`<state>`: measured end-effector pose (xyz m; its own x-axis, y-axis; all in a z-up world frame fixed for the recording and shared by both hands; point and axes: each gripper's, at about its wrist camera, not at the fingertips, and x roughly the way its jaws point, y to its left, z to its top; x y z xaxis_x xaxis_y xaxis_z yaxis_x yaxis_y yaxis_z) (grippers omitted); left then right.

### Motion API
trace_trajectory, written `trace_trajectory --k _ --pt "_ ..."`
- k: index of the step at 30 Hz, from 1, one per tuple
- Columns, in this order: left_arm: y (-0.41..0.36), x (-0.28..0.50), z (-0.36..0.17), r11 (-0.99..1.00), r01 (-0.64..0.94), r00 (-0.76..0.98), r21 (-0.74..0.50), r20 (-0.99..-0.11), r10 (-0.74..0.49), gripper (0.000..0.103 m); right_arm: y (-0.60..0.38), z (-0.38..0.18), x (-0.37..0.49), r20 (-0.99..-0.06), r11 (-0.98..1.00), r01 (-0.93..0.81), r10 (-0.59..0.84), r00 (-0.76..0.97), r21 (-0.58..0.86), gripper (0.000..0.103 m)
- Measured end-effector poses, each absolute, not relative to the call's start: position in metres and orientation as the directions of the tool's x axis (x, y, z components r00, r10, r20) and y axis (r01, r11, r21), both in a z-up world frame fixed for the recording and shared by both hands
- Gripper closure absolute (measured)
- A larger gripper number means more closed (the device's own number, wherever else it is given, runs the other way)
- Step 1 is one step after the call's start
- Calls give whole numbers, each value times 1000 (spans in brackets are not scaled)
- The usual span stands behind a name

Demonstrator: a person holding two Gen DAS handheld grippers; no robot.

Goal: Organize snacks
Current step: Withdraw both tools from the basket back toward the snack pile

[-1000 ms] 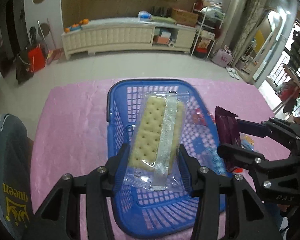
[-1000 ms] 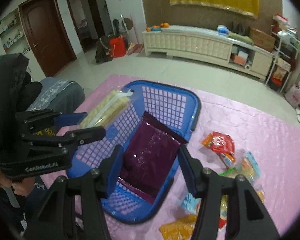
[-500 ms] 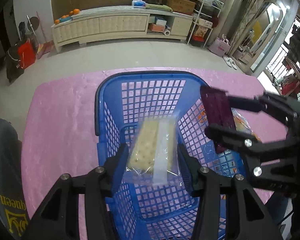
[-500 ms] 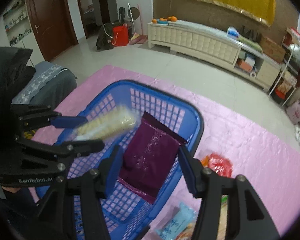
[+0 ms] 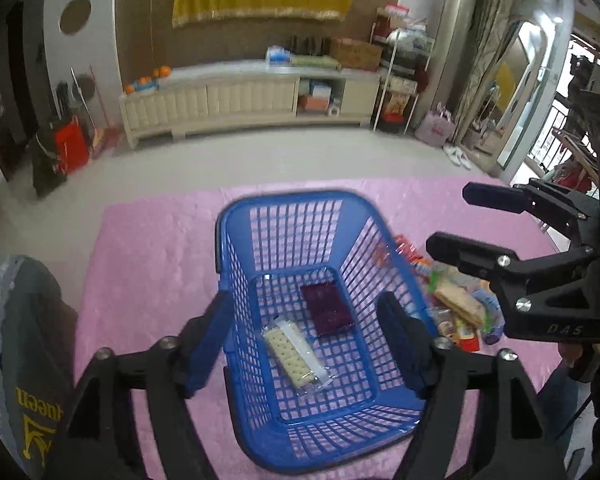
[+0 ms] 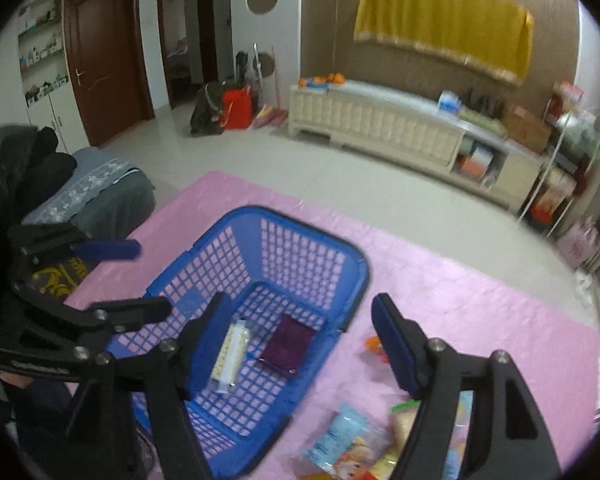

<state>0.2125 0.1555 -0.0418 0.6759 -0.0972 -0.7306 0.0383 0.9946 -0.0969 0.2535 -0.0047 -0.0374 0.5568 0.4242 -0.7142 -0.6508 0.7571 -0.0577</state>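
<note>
Two packets lie in the blue plastic lattice basket (image 5: 300, 240) (both grippers gape empty), loose snacks (image 5: 456, 300) remaining at three o'clock.

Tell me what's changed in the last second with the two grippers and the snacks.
Both let go. The left gripper dropped the cracker pack and the right gripper the purple packet; both now lie on the blue basket floor, grippers open above. The basket and the loose snacks beside it stayed put.
</note>
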Motion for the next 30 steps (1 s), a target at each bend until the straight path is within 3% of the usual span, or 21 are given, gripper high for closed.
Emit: trace_trajectory --k 3,8,12,14,20,30 --pt "144 188 -22 995 61 721 -79 -686 -99 21 -19 -18 233 -691 761 -645 428 582 -72 27" --pt "121 158 2 994 97 758 -57 -643 -111 21 -47 11 202 -630 788 -608 426 650 -95 27" --pt "100 143 9 996 88 779 22 -624 -55 21 -71 27 175 -526 813 -570 434 731 -122 26" --pt "92 138 11 995 98 788 21 -612 -65 21 -90 33 160 -457 817 -570 474 752 -90 19" --pt "70 142 12 989 135 758 -57 -637 -140 21 -119 29 153 -532 855 -517 418 736 -45 17" --pt "16 155 7 982 176 728 -65 -663 -174 21 -173 18 155 -590 889 -458 365 720 -9 17"
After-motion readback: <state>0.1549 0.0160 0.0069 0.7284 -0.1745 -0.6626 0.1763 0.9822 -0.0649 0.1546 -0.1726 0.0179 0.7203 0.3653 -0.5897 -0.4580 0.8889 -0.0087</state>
